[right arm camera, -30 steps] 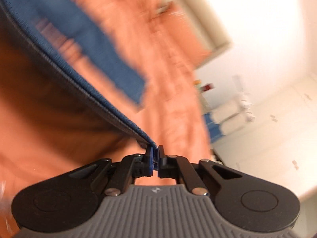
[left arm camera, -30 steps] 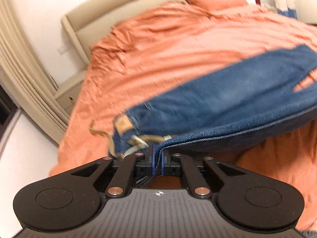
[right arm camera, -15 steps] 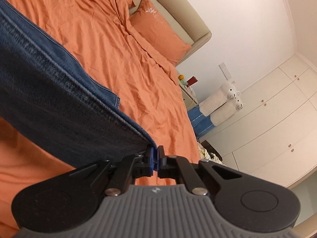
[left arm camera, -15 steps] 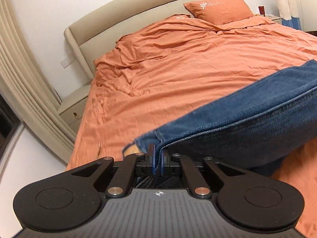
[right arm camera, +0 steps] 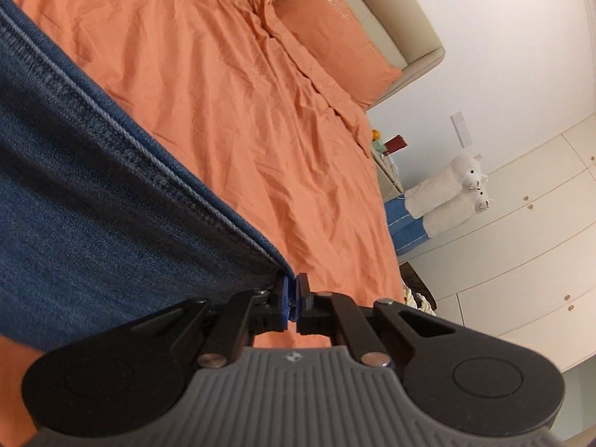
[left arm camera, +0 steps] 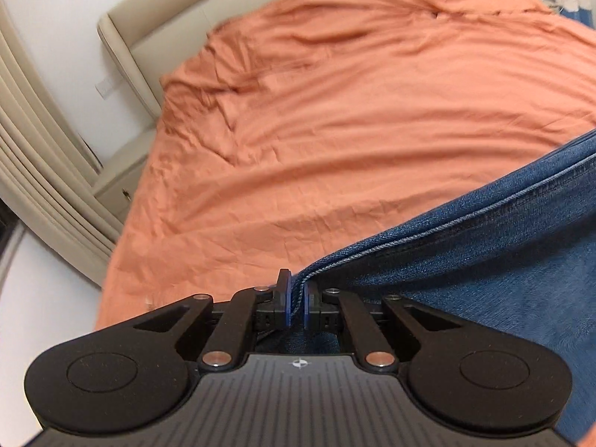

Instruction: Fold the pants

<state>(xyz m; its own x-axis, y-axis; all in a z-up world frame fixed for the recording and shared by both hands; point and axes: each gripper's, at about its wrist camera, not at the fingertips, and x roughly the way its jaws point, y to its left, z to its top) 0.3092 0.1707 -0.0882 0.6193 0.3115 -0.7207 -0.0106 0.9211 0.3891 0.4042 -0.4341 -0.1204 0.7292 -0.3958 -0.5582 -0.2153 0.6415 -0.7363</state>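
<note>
The blue denim pants (left arm camera: 484,275) hang stretched between my two grippers above an orange bed. My left gripper (left arm camera: 296,298) is shut on one end of the pants' seamed edge, and the cloth runs off to the right. My right gripper (right arm camera: 292,298) is shut on the other end of the pants (right arm camera: 74,201), and the cloth runs off to the upper left. The waistband and the leg ends are out of view.
The orange bedsheet (left arm camera: 354,111) spreads wrinkled below. A beige headboard (left arm camera: 156,26) and an orange pillow (right arm camera: 335,29) lie at the far end. A nightstand (left arm camera: 119,186) stands left of the bed. Plush toys (right arm camera: 454,190) and white wardrobes (right arm camera: 521,242) stand to the right.
Both grippers have lifted the pants off the sheet and drawn them taut. The waistband and label seen a second ago have passed out of view. Both grips held.
</note>
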